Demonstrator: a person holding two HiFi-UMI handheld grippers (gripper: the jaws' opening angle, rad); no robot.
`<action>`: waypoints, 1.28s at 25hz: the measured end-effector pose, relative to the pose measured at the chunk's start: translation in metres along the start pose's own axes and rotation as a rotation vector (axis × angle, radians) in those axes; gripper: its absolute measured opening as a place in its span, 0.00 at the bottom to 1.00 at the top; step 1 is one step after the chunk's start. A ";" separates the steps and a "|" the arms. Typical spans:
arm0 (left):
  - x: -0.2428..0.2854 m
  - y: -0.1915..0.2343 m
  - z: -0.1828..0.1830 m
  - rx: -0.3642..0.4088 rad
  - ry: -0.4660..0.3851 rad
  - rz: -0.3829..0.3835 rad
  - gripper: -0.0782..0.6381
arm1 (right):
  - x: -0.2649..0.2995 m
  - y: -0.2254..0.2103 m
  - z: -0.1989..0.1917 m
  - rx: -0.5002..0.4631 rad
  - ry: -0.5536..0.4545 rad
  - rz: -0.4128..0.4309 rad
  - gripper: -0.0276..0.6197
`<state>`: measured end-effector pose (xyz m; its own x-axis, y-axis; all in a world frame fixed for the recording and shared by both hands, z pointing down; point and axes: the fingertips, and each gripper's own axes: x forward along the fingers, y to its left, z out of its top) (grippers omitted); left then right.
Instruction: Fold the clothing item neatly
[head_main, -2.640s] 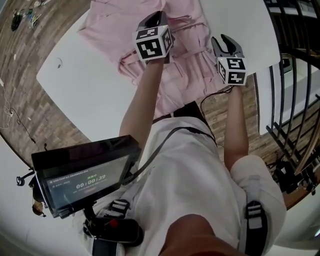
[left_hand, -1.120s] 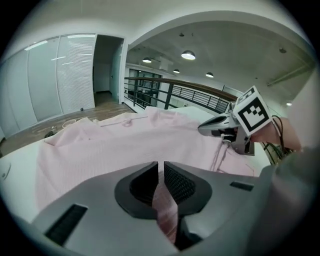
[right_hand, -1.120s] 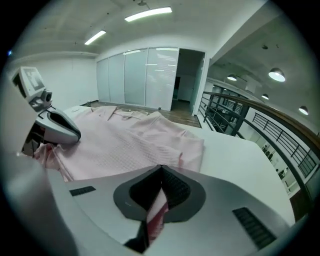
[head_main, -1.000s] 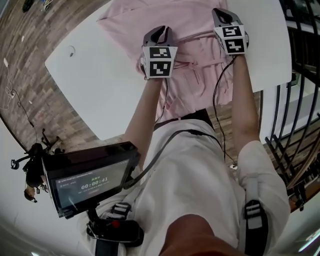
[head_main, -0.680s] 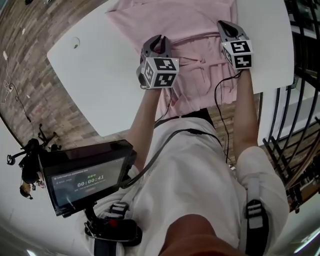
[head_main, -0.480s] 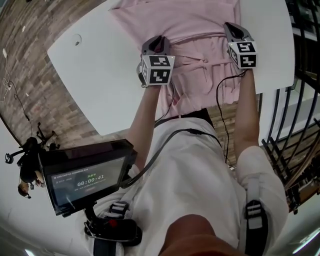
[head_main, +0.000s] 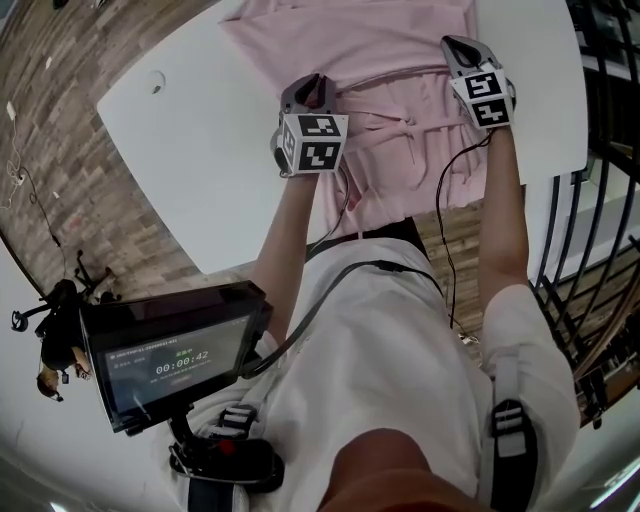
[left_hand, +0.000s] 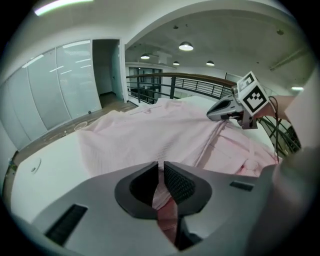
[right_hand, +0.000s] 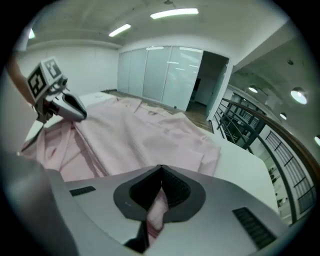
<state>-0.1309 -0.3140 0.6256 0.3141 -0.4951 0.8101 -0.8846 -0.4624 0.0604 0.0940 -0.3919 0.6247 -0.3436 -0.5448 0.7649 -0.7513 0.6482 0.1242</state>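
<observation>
Both grippers have drawn farther apart across the desk since the earliest frame, and the pink garment (head_main: 395, 50), bunched back then, now lies flatter, with a straight fold line running between them.

In the head view the left gripper (head_main: 310, 88) is held on an outstretched bare forearm, pitched down at the garment's left edge. Its own view shows its jaws (left_hand: 162, 172) nearly together, pinching a fold of the pink cloth (left_hand: 150, 135). The right gripper (head_main: 456, 46) reaches farther, toward the desk's far right corner, and is also tilted down. Its jaws (right_hand: 160, 186) are pressed together on a tuck of the same cloth (right_hand: 145, 132). Each gripper shows in the other's view, low against the fabric (left_hand: 222, 107) (right_hand: 67, 107).

The garment spreads over the middle of the white desk (head_main: 200, 150) from the far edge to the near edge, where its hem reaches the rim in front of the person. A black cable (head_main: 442, 210) trails from the right gripper down past that hem. A timer screen (head_main: 170, 360) hangs on the chest harness. A dark railing (head_main: 605, 110) stands beyond the desk's right edge and wood flooring (head_main: 60, 140) beyond its left.
</observation>
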 end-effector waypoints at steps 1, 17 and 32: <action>0.003 0.000 -0.003 -0.005 0.012 -0.010 0.16 | 0.005 -0.002 -0.006 -0.010 0.019 -0.014 0.05; -0.015 -0.029 -0.035 -0.016 0.038 -0.061 0.16 | -0.010 0.004 -0.034 0.041 -0.005 -0.006 0.05; -0.039 -0.034 0.076 0.290 -0.076 -0.121 0.11 | -0.054 0.023 0.051 -0.087 -0.152 0.077 0.05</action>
<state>-0.0865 -0.3347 0.5472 0.4453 -0.4727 0.7605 -0.7076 -0.7062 -0.0246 0.0668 -0.3747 0.5540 -0.4840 -0.5618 0.6709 -0.6700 0.7311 0.1288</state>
